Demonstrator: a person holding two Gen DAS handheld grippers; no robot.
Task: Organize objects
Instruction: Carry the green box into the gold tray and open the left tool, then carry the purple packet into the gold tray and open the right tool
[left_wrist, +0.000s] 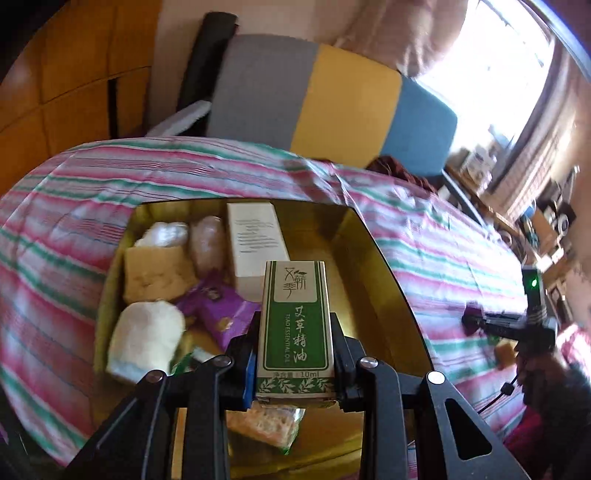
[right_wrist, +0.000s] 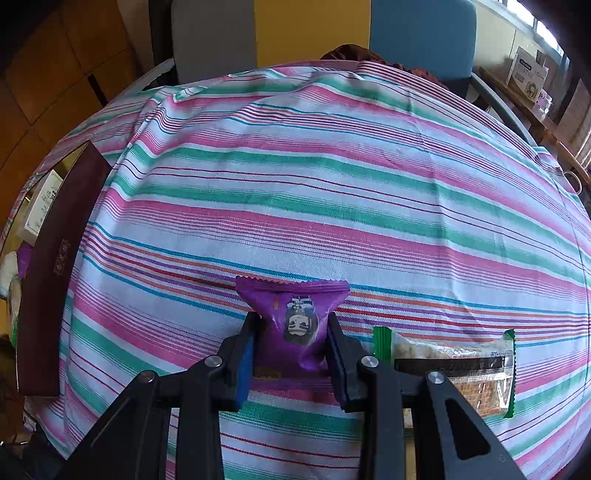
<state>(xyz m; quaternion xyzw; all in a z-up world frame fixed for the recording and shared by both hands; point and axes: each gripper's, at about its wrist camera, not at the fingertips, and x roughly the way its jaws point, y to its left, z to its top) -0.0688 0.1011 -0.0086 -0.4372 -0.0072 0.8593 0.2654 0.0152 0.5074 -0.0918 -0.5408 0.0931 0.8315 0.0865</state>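
Observation:
My left gripper (left_wrist: 294, 321) is shut on a small green and white essential oil carton (left_wrist: 295, 295), held upright over an open gold-lined box (left_wrist: 354, 258). Inside that box lie a tall white carton (left_wrist: 255, 240), a purple packet (left_wrist: 221, 306), a yellow block (left_wrist: 155, 273), white fluffy pieces (left_wrist: 144, 339) and a cracker packet (left_wrist: 266, 421). My right gripper (right_wrist: 291, 321) is shut on a purple snack packet (right_wrist: 295, 317) just above the striped cloth (right_wrist: 314, 184). In the left wrist view, the right gripper (left_wrist: 517, 325) shows far right, low over the cloth.
A clear cracker packet with green ends (right_wrist: 454, 369) lies on the cloth right of my right gripper. The box's dark maroon wall (right_wrist: 55, 266) stands at the left edge of that view. A grey, yellow and blue chair back (left_wrist: 332, 96) rises behind the table.

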